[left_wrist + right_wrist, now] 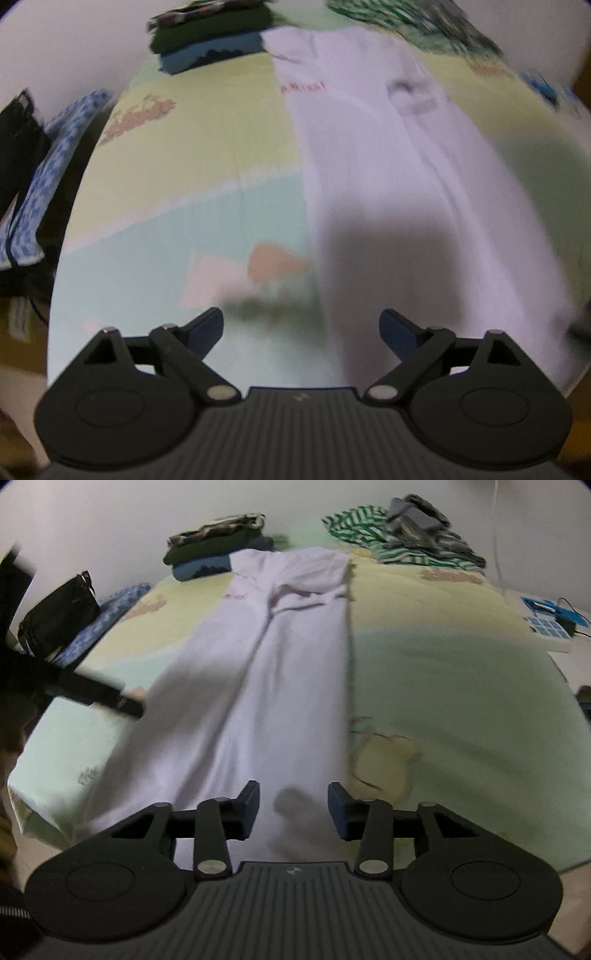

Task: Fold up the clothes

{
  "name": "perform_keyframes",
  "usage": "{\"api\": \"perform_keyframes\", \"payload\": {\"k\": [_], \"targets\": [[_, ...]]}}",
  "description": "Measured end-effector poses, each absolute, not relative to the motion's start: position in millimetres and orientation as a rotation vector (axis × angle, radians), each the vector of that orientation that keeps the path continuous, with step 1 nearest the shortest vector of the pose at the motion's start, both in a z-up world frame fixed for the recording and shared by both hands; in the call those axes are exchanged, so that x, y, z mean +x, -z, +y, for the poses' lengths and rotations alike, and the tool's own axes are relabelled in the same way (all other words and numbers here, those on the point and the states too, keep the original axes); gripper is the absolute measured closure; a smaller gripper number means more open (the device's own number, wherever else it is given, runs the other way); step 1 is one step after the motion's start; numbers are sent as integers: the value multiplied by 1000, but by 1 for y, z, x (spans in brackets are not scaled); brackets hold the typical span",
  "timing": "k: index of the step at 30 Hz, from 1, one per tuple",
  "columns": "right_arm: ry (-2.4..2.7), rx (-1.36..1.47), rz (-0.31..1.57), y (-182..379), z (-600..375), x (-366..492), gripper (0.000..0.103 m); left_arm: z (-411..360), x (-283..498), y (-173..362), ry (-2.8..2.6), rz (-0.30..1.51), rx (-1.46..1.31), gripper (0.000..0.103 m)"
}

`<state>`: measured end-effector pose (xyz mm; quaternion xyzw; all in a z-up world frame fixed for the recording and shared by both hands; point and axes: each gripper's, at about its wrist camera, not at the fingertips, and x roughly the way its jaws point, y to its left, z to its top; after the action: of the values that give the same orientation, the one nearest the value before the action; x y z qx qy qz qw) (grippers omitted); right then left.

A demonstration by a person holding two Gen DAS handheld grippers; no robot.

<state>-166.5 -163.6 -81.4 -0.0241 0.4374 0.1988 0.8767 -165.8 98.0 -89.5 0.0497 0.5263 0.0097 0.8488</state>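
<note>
A white shirt (pixel 258 672) lies flat on the bed, folded lengthwise into a long strip with its collar end far away; it also shows in the left wrist view (pixel 388 177). My right gripper (pixel 291 808) is open and empty, hovering over the near hem of the shirt. My left gripper (pixel 301 332) is open and empty, above the bed sheet at the shirt's left edge. The left gripper also appears blurred at the left of the right wrist view (pixel 110 698).
A stack of folded clothes (pixel 214 550) sits at the far left of the bed (pixel 443 672). A heap of unfolded striped clothes (pixel 399 535) lies far right. A black bag (pixel 59 613) and blue patterned cloth (pixel 107 616) are off the left side. Boxes (pixel 546 624) lie right.
</note>
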Motion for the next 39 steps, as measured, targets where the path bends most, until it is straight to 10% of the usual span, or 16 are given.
{"api": "perform_keyframes", "payload": {"k": [15, 20, 25, 30, 32, 39], "targets": [[-409, -59, 972, 94, -165, -181, 53, 90, -220, 96, 314, 1112, 140, 30], [-455, -120, 983, 93, -164, -177, 87, 80, -230, 92, 393, 1093, 177, 76], [-544, -71, 1038, 92, -177, -169, 97, 75, -240, 90, 385, 1128, 189, 87], [-616, -90, 1073, 90, -189, -169, 90, 90, -250, 93, 347, 1192, 71, 81], [-659, -110, 1104, 90, -195, -171, 73, 96, -254, 95, 331, 1218, 29, 56], [-733, -73, 1162, 98, -210, -174, 63, 101, -253, 102, 326, 1223, -85, 29]]}}
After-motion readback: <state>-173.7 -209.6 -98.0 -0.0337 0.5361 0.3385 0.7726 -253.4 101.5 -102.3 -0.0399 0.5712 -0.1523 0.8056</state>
